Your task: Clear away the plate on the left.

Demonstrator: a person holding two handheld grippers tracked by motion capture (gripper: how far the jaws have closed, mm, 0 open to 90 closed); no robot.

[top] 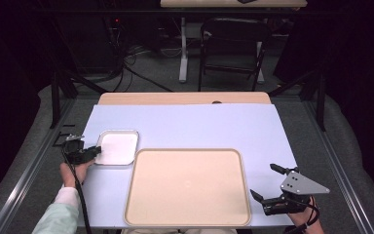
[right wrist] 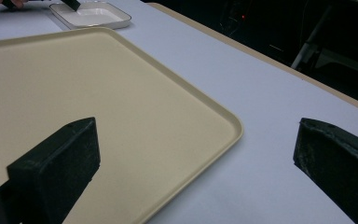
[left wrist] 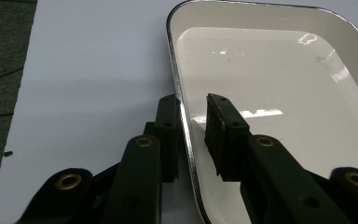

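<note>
White: one dish (top: 117,147); beige: one tray (top: 187,187); two tongs.

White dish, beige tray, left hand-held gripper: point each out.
white dish (left wrist: 279,93), left gripper view, glossy inner floor
beige tray (top: 187,187), high view, bare centre
left hand-held gripper (left wrist: 193,126), left gripper view, between fingertips

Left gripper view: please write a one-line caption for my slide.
Hand-held gripper straddles the white dish's rim, one jaw inside and one outside.
</note>
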